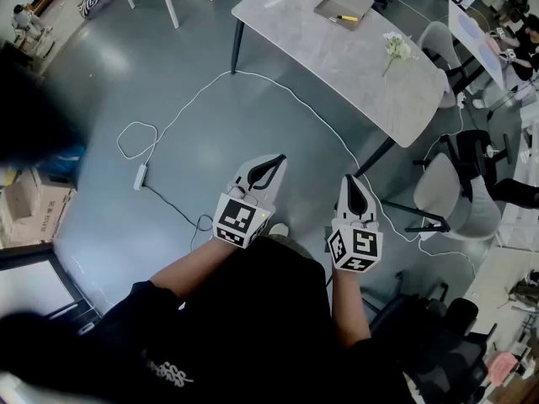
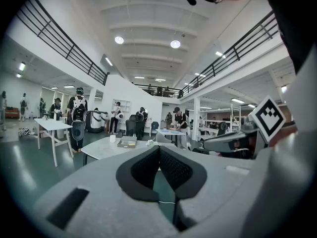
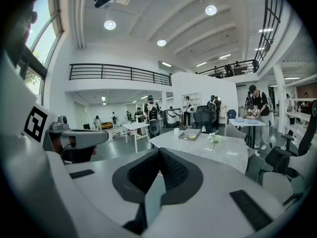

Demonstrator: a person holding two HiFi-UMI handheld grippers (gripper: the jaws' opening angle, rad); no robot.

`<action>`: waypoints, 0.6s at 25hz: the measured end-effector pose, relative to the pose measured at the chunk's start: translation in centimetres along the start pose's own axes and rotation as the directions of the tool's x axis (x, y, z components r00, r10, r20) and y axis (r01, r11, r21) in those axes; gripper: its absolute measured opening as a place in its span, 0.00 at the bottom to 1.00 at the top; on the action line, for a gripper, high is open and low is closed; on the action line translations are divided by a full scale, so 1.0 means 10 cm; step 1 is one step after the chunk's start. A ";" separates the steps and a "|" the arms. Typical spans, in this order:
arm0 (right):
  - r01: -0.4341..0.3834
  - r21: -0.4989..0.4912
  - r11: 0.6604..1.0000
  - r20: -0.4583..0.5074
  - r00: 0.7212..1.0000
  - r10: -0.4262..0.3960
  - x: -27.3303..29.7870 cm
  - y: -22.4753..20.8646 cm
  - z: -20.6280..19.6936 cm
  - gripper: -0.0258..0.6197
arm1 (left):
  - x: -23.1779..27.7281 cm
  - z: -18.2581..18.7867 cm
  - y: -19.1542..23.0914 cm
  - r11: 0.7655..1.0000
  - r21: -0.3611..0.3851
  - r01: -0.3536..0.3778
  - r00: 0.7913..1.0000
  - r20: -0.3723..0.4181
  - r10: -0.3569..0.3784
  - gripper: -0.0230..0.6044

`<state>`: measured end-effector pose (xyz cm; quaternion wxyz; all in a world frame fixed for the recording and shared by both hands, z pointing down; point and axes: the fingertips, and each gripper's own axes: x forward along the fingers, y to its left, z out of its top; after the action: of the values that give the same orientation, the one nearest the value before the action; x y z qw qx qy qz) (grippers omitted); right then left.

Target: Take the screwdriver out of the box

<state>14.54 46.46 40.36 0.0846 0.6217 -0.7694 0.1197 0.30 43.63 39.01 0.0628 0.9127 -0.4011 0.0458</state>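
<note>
In the head view my left gripper (image 1: 274, 160) and right gripper (image 1: 351, 181) hover over the smooth grey floor (image 1: 168, 82). They are well apart from the far stone-look table (image 1: 370, 66), where the yellow screwdriver (image 1: 347, 18) lies in a flat square box (image 1: 341, 1). In the left gripper view the ribbed black pads (image 2: 143, 167) meet at their tips, empty, and the right gripper view shows its pads likewise pressed together.

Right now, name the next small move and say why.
Probably walk up to the grey table: the box, with a yellow item that may be the screwdriver, sits at its far end, out of reach. The left tool and right tool hang over floor, jaws together, empty.
</note>
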 end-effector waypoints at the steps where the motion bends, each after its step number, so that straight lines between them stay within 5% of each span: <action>1: -0.004 -0.004 1.000 0.005 1.000 0.004 -0.03 -0.03 0.00 0.06 | 0.01 -0.01 -0.03 1.000 0.002 -0.002 1.000 0.001 0.002 0.06; 15: -0.023 0.115 0.993 -0.008 1.000 0.024 0.01 -0.42 -0.29 0.06 | 0.38 -0.20 0.09 0.998 -0.038 -0.050 0.998 -0.029 0.048 0.06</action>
<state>18.53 46.39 43.48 0.0506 0.6161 -0.7680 0.1676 2.13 40.53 41.61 0.0847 0.9005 -0.4233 0.0524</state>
